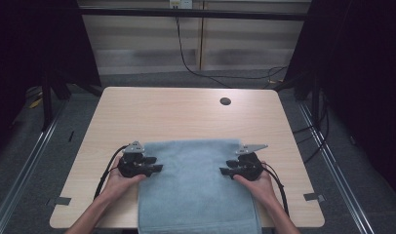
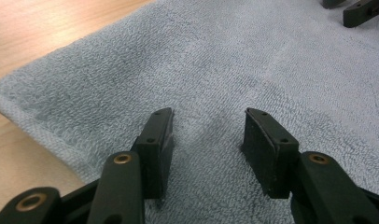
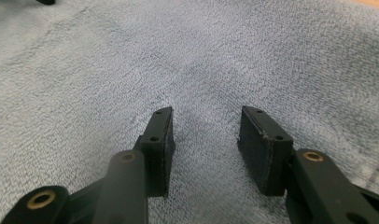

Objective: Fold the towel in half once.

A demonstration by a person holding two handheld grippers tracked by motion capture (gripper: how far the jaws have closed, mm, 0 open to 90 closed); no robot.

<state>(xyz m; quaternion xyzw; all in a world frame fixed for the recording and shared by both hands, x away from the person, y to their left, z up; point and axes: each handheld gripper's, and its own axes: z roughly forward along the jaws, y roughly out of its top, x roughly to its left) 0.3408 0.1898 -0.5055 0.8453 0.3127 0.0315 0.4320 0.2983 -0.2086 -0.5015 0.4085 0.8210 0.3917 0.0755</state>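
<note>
Blue towel (image 1: pixel 196 185) flat on wood table (image 1: pixel 176 114), grey floor, both tools (image 1: pixel 156 165) (image 1: pixel 225 171) half-open, holding nothing.

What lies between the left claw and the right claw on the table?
Only flat blue towel lies between the left claw and right claw, seen in the high view.

No readable text, label, brand, number or sign anywhere: none on the blue towel (image 1: pixel 198 187), none on the wooden counter (image 1: pixel 186 114), none on the black jaws seen in either gripper view.
</note>
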